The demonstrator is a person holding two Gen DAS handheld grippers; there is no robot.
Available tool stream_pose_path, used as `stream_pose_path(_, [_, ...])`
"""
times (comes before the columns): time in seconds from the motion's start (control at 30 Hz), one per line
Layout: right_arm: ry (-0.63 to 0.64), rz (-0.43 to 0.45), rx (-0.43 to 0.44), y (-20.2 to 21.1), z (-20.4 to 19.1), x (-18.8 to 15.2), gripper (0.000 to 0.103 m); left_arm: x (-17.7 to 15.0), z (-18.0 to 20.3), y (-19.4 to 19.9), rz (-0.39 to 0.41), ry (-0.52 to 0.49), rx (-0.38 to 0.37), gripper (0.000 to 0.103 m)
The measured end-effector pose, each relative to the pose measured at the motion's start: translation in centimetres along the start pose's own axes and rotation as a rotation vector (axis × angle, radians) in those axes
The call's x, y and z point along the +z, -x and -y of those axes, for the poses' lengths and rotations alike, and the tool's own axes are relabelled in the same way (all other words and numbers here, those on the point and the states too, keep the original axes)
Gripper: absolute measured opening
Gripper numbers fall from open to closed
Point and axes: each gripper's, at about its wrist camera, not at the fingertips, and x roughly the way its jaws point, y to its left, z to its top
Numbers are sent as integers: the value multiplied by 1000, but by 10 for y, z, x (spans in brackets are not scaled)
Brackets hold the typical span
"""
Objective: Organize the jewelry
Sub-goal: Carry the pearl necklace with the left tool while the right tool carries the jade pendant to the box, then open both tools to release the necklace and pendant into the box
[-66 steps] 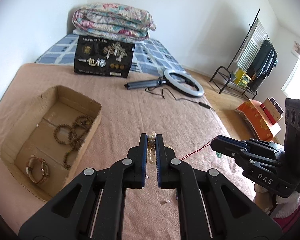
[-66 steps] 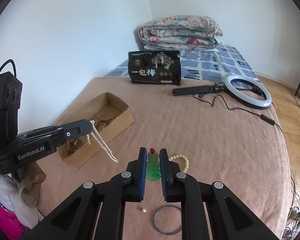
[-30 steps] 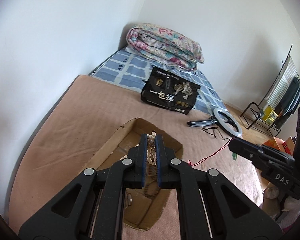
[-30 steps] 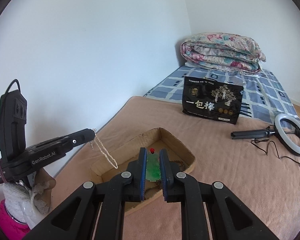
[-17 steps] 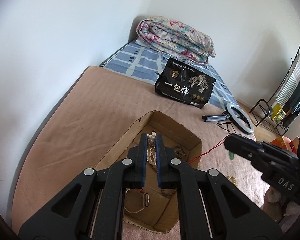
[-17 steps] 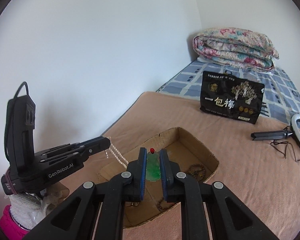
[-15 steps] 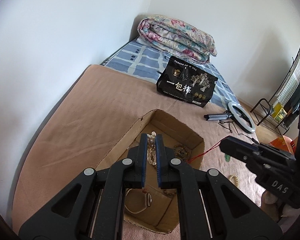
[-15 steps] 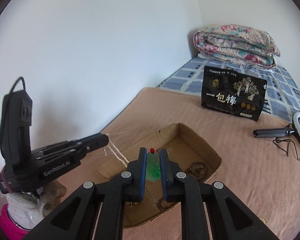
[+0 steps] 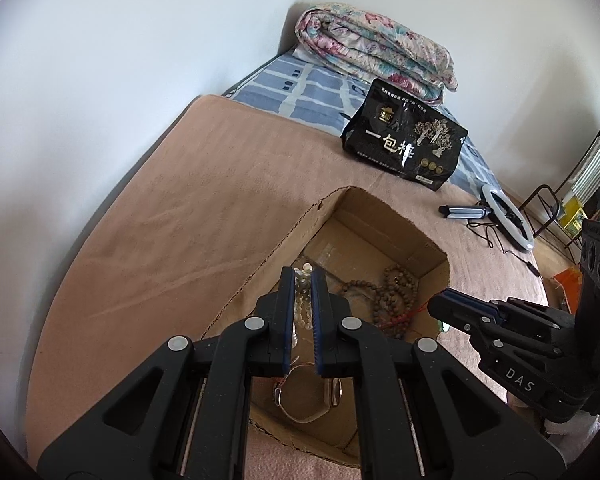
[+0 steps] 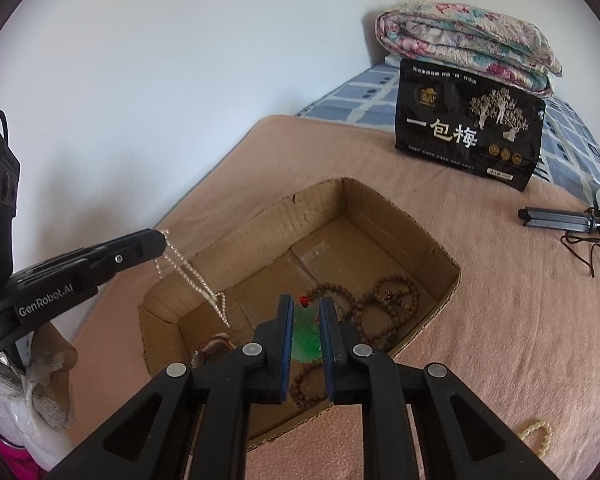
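My left gripper [image 9: 302,278] is shut on a pearl necklace [image 9: 302,312] and holds it over the near left part of an open cardboard box [image 9: 396,216]. In the right wrist view the pearl strand [image 10: 192,276] hangs from the left gripper [image 10: 162,240] down into the box [image 10: 380,200]. My right gripper [image 10: 305,304] is shut on a green jade pendant [image 10: 307,338] with a red bead, above the box's near side. Brown bead strings [image 10: 384,300] and a wristwatch [image 9: 308,400] lie inside the box.
The box sits on a tan blanket [image 9: 180,208] on a bed against a white wall. A black snack bag [image 10: 468,124], a folded floral quilt [image 10: 468,40], a ring light on a tripod [image 9: 508,216] and a cream bead bracelet [image 10: 536,438] lie around.
Both grippers have moved from the bed's middle to above the box, each still holding its piece. They are lower and closer to the box than half a second ago.
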Motion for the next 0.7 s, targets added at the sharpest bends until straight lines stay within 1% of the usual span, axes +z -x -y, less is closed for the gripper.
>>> stream_pose_path(0.17, [6,-24,-10,-8,0,-4,11,-3,1,-9,-28,-6,5,6])
stream_pose_path(0.47, [2,-38,-10,-12,2,-7,12,-5,4,-12,-34,-10,16,6])
stream_pose_path(0.53, [2,-31,-13,-10,3,-7,19,-4,4,-12,-34,-10,20,6])
stream_pose_path(0.57, [4,-27,-17,-9,3,-7,27,-4,3,-13,-36,-10,24,6])
stream_pose_path(0.6, [5,-23,-22,-8,3,-7,31,-4,3,-13,-40,-8,27,6])
stream_pose_path(0.63, [5,-22,-26,-8,3,-7,32,-5,3,-14,-42,-7,29,6])
stream_pose_path(0.67, [4,-24,-29,-7,3,-7,33,-5,3,-15,-46,-6,32,9])
stream_pose_path(0.7, [2,-23,-32,-7,4,-7,36,-5,3,-15,-47,-6,34,17])
